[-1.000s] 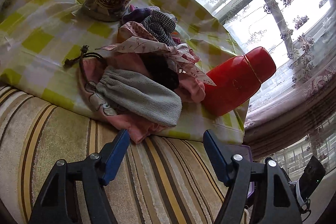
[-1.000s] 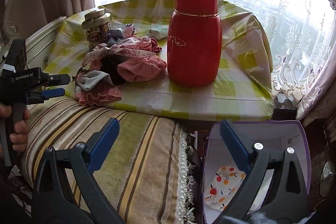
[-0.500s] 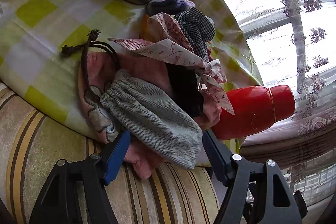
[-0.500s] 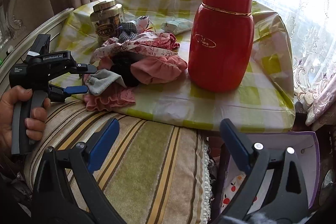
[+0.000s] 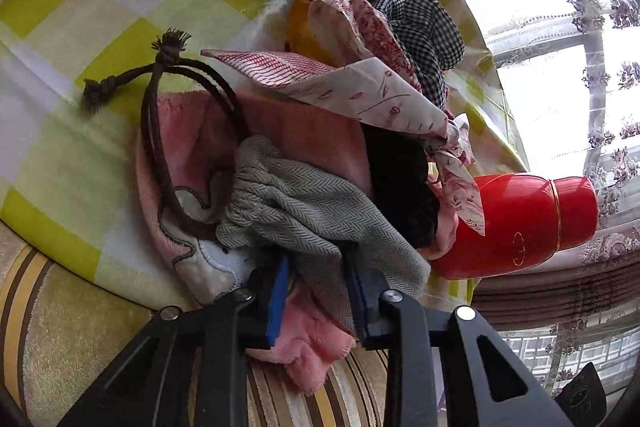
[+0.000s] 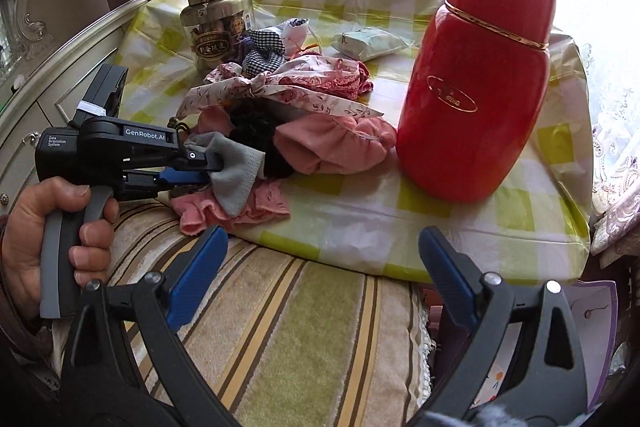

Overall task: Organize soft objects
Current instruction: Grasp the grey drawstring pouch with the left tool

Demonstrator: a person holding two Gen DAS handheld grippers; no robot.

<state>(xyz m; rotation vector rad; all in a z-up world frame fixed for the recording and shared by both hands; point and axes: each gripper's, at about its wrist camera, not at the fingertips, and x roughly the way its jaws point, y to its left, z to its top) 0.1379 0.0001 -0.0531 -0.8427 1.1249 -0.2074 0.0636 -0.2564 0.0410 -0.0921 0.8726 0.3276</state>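
A heap of soft cloths lies on the yellow-checked table (image 5: 52,163): a grey herringbone drawstring pouch (image 5: 320,211), a pink fleece cloth (image 5: 308,343) under it, a patterned white-and-red cloth (image 5: 360,83), a black piece and a checked piece. My left gripper (image 5: 316,291) is shut on the grey pouch's near end; it shows in the right wrist view (image 6: 208,167) pinching the pouch (image 6: 236,171). My right gripper (image 6: 320,271) is open and empty above the striped cushion (image 6: 280,339), apart from the heap.
A red flask (image 6: 476,75) stands right of the heap. A glass jar with a metal lid (image 6: 218,23) stands behind it, with a small wrapped packet (image 6: 368,43) nearby. A purple bin (image 6: 588,311) sits below the table's right edge. Curtains and window lie beyond.
My left gripper moved forward to the heap and shut on the grey pouch. My right gripper moved closer to the table, staying open.
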